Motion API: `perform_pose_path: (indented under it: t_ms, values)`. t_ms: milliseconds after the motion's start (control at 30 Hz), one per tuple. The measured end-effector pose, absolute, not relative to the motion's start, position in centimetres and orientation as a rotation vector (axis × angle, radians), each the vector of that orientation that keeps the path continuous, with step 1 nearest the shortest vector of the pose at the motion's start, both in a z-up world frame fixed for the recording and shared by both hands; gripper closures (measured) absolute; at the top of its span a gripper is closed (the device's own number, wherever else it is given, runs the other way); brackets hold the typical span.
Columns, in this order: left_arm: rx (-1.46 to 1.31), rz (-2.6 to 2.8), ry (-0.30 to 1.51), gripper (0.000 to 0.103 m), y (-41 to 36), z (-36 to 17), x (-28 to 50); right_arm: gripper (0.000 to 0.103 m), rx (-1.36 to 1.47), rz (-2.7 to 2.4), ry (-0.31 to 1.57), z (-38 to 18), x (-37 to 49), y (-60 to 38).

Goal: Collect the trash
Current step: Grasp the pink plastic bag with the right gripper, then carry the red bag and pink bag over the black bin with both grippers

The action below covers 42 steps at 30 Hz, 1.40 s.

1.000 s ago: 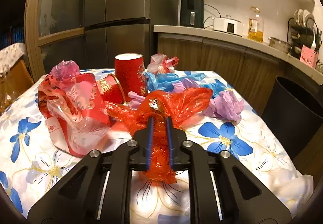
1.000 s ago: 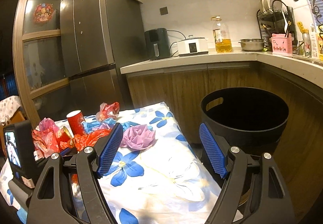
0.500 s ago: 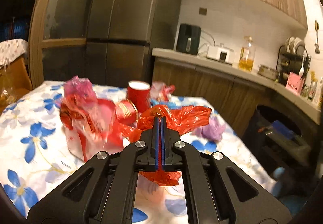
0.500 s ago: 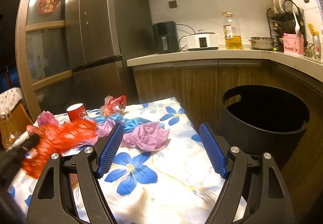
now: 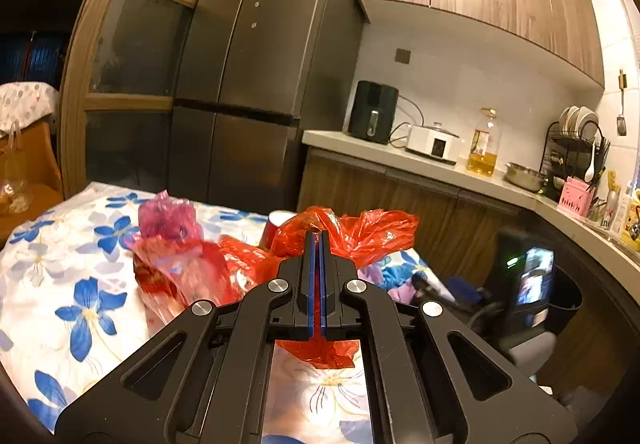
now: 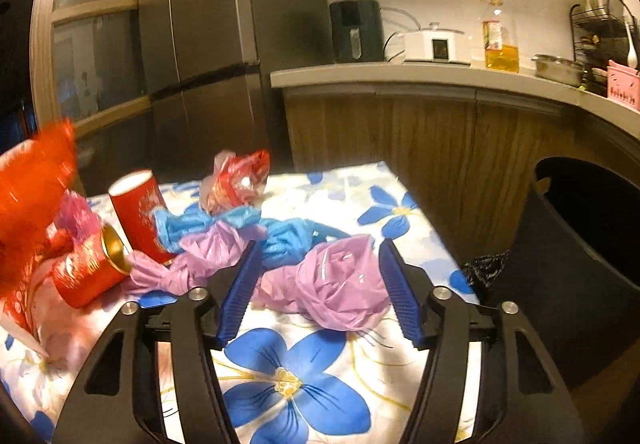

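Left gripper (image 5: 319,244): jaws pressed together on the red plastic bag (image 5: 372,234), which bunches out past the tips and hangs a little below them, clear of the surface (image 5: 48,284). Load secured.

Right gripper (image 6: 316,284): jaws apart and closing, set either side of the purple crumpled bag (image 6: 340,284). The blue pads do not yet press on it; a sliver of gap shows at each side. The bag lies on the flowered cloth directly between the jaws, its long axis running across the opening, with a twisted tail trailing left toward the fallen red cup (image 6: 90,272).

Farther out: blue bag (image 6: 280,240) just behind the purple one, upright red cup (image 6: 140,211), a red-and-white wrapper (image 6: 236,183) at the far edge.

Black bin (image 6: 592,244) stands off the right side of the surface, nearer the right hand.

Judgement: the right jaws need only finish closing; since the bulk sits centred, the grip should catch. The trailing tail may drag against the fallen cup on lifting.
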<state>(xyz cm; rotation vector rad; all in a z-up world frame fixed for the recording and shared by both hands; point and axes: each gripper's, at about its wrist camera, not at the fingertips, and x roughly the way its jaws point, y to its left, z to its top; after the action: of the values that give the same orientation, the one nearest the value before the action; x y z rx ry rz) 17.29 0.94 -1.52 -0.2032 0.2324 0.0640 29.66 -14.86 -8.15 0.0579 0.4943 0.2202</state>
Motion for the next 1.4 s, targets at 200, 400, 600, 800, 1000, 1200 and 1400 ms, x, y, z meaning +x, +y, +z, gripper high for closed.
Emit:
perform_pose_path:
  t_ms: [200,400,600,800,1000,1200,1400]
  values:
    - [-0.223,0.072,0.219,0.103,1.9,-1.3,17.6,0.070,0.055,0.222,0.589,-10.1,31.2,-14.5]
    - [-0.224,0.075,0.223,0.103,2.0,-1.3,17.7,0.098,0.054,0.245,0.611,-10.2,31.4,-14.3]
    - [-0.220,0.080,0.218,0.103,2.0,-0.8,17.4,0.100,0.101,0.271,0.537,-8.0,29.3,-15.6]
    - [-0.216,0.085,0.216,0.103,1.8,-0.5,17.0,0.101,0.122,0.301,0.474,-5.5,25.3,-17.0]
    - [-0.208,0.063,0.231,0.103,0.9,-0.3,16.6,0.101,0.140,0.309,0.412,-3.2,22.1,-18.5]
    - [-0.204,0.045,0.231,0.103,-0.2,0.1,15.6,0.101,0.142,0.297,0.365,-1.6,19.8,-20.0]
    - [-0.199,0.004,0.227,0.103,-2.0,0.7,15.4,0.101,0.145,0.266,0.327,-0.6,18.1,-21.9]
